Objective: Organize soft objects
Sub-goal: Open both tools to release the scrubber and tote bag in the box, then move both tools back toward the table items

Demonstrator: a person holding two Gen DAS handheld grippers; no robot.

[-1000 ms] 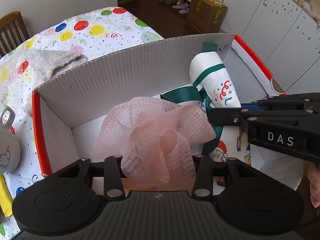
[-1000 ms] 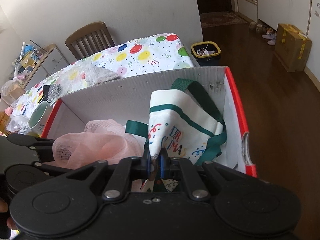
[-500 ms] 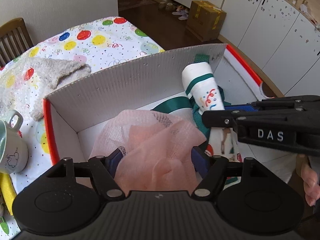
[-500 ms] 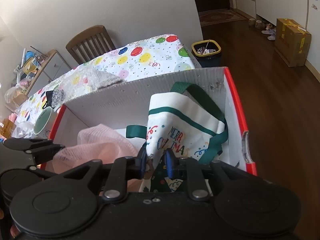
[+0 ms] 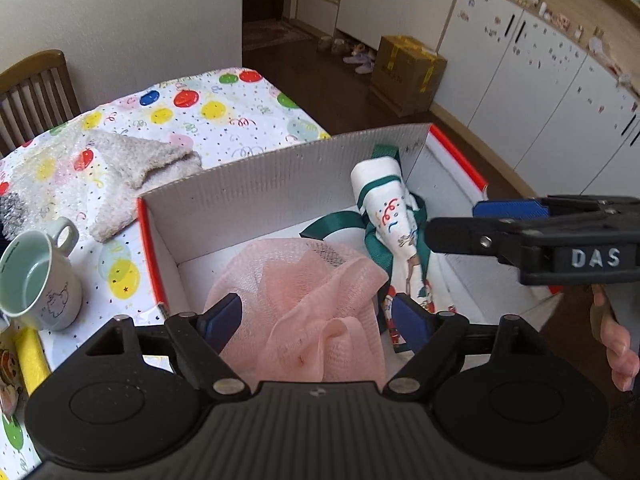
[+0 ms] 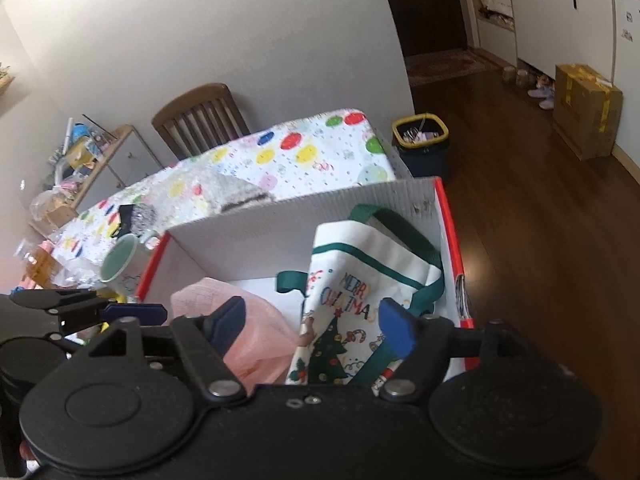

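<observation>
A mug (image 5: 38,276) is standing at left beside the box (image 5: 280,188). Inside the box, the pink mesh sponge (image 5: 304,300) and Christmas bag (image 6: 352,304) are lying side by side. The left gripper (image 5: 316,320) and right gripper (image 6: 312,324) are hovering wide apart, holding nothing.

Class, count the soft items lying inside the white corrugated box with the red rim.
2: a pink mesh bath sponge on the box's left side, and a white Christmas tote bag with green straps on its right. Others may lie hidden beneath.

A matt corrugated cardboard box (image 5: 280,184) held pink netted mesh (image 5: 304,300) and a printed cloth bag (image 6: 360,280).
</observation>
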